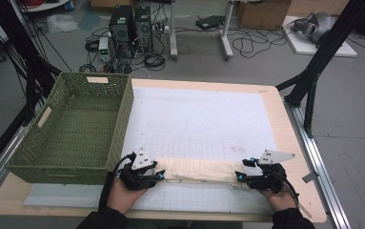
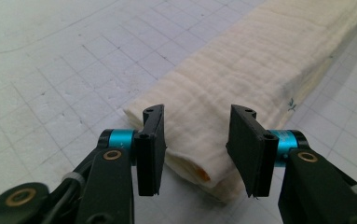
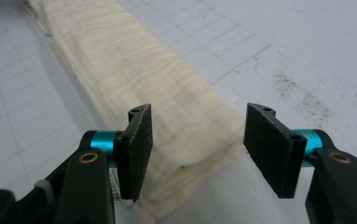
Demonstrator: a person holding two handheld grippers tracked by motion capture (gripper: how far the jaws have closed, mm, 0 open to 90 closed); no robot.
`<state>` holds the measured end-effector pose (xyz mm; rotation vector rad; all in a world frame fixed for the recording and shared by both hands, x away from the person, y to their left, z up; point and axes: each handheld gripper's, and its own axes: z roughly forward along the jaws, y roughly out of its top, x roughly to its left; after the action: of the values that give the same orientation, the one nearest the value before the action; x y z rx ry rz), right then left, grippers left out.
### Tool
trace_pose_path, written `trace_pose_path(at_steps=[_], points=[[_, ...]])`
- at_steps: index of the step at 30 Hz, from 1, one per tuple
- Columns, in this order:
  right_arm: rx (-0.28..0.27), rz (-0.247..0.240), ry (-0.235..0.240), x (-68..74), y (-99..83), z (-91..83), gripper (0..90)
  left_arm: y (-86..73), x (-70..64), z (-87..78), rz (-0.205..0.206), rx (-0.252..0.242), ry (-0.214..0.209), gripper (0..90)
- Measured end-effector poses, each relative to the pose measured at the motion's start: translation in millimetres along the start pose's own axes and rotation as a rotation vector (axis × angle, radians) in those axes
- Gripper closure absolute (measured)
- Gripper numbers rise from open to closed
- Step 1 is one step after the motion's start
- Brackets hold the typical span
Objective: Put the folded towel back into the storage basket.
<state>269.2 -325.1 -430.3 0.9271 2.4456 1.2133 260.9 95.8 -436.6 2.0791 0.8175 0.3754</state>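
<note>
left gripper (image 2: 197, 149): jaws held apart at one end of folded cream cloth (image 2: 241, 88) | right gripper (image 3: 197, 149): jaws apart at other end | cloth laid flat on gridded mat (image 1: 208, 119)

Cream crinkled cloth (image 2: 241, 79); matt gridded mat (image 1: 204, 119); woven green basket (image 1: 82, 167).

Green woven basket (image 1: 75, 129) at table's (image 1: 285, 138) left — white gridded mat (image 1: 204, 119), computer towers (image 1: 131, 26) beyond

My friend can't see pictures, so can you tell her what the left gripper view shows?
The left gripper has its two black jaws open around the near end of a folded cream cloth. The cloth lies in a long strip on a white gridded mat, running away to the upper right.
</note>
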Motion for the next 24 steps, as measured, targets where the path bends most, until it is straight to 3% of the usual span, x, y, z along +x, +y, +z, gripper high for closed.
trace_pose_path(at_steps=[6, 14, 19, 24], points=[[0.024, 0.047, -0.008, -4.9, -5.5, -0.6, 43.5, 0.6, -0.9, -0.8, 0.002, 0.009, 0.005, 55.0], [0.067, 0.068, 0.002, -7.7, -9.9, 5.1, 45.9, -3.2, 0.0, 3.7, -0.017, 0.065, 0.018, 54.6], [0.092, 0.066, 0.040, -3.6, -9.1, 8.7, 57.6, -3.8, -0.9, 5.6, -0.018, 0.073, 0.013, 56.7], [0.097, 0.078, 0.103, -4.9, -8.7, 10.2, 74.5, -4.6, -3.7, 5.4, -0.015, 0.069, -0.006, 68.5]])
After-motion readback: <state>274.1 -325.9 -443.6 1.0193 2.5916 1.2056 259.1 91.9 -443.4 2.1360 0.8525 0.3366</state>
